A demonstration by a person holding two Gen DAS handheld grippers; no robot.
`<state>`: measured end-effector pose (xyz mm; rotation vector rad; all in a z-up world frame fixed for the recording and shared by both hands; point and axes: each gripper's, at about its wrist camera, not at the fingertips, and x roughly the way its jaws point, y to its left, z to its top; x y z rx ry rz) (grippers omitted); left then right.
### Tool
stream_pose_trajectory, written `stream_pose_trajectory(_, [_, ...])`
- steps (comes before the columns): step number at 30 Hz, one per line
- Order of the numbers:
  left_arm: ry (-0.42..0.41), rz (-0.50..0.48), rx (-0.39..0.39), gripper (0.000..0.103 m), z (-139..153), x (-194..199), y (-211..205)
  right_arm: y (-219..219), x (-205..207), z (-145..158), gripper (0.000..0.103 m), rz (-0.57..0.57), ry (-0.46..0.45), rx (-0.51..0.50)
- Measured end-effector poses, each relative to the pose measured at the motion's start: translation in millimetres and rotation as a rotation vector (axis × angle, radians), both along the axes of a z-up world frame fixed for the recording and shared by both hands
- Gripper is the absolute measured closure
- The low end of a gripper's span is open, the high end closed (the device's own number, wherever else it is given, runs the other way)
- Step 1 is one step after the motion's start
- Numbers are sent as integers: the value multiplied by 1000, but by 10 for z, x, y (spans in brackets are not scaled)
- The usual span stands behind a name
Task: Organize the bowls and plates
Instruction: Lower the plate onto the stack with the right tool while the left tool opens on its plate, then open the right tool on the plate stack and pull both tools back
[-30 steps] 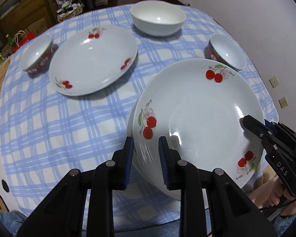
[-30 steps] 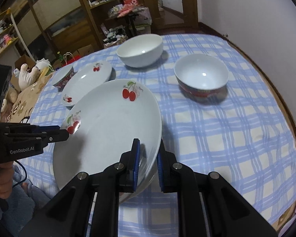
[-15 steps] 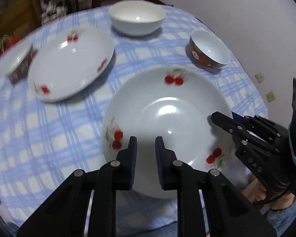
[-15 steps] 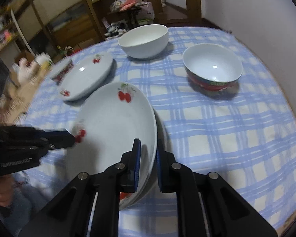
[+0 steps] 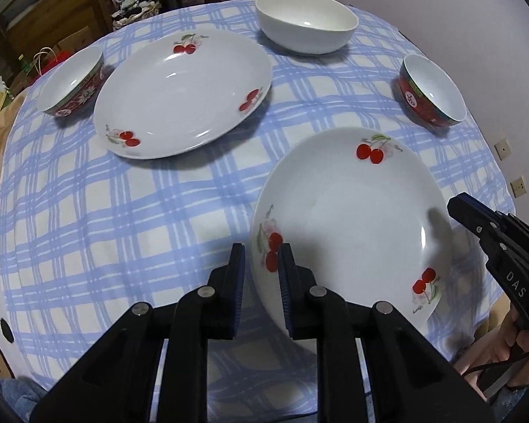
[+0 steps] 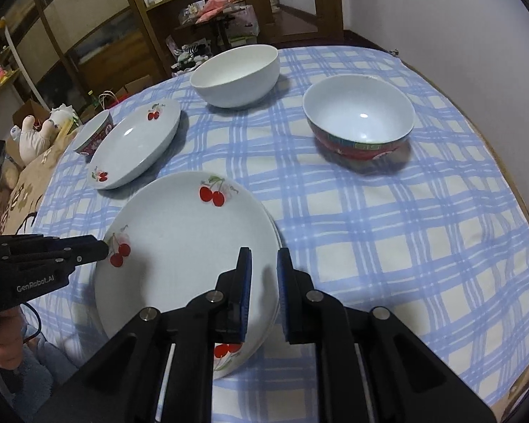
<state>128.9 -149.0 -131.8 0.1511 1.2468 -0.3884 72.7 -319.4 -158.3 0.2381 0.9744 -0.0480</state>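
1. The near cherry plate [image 5: 352, 218] sits low and right of centre in the left wrist view, at the near edge of the blue-check tablecloth [image 5: 123, 211]. It is held from both sides, probably because a wide, shallow plate tips if carried by one rim.
2. The left gripper [image 5: 261, 250] straddles the plate's left rim beside a cherry print. Its jaws have just been closing with the rim between them, and the pads now look clamped on it.
3. The right gripper [image 6: 263, 252] straddles the opposite rim, one pad on the inner face and one outside. Its jaws are drawn nearly together and grip the plate.
4. In the right wrist view a lower plate rim [image 6: 275, 235] shows just under the held plate's right edge. I judge this to be a stack, with the held plate being seated on top. I cannot tell whether it rests fully.
5. The far cherry plate [image 5: 183, 84] lies flat in the upper left, well apart from the near one. It is likely next for the stack.
6. The bowls stand unstacked and apart:
   - the white bowl [image 5: 306, 24] at top centre
   - the right red-patterned bowl [image 5: 430, 88]
   - the left red-patterned bowl [image 5: 70, 81], just beside the far plate
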Motion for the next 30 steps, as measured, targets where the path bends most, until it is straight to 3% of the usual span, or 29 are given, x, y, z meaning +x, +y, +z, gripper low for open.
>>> stream_pose_trajectory(22, [-89, 114, 13, 79, 333, -202, 430, -79, -205, 194, 87, -47, -81, 8])
stream_pose_trajectory(26, [-103, 131, -8, 78, 452, -219, 536, -81, -223, 216, 77, -55, -78, -1])
stream_pose_trajectory(30, [-145, 152, -30, 75, 630, -214, 643, -65, -217, 243, 51, -66, -86, -23])
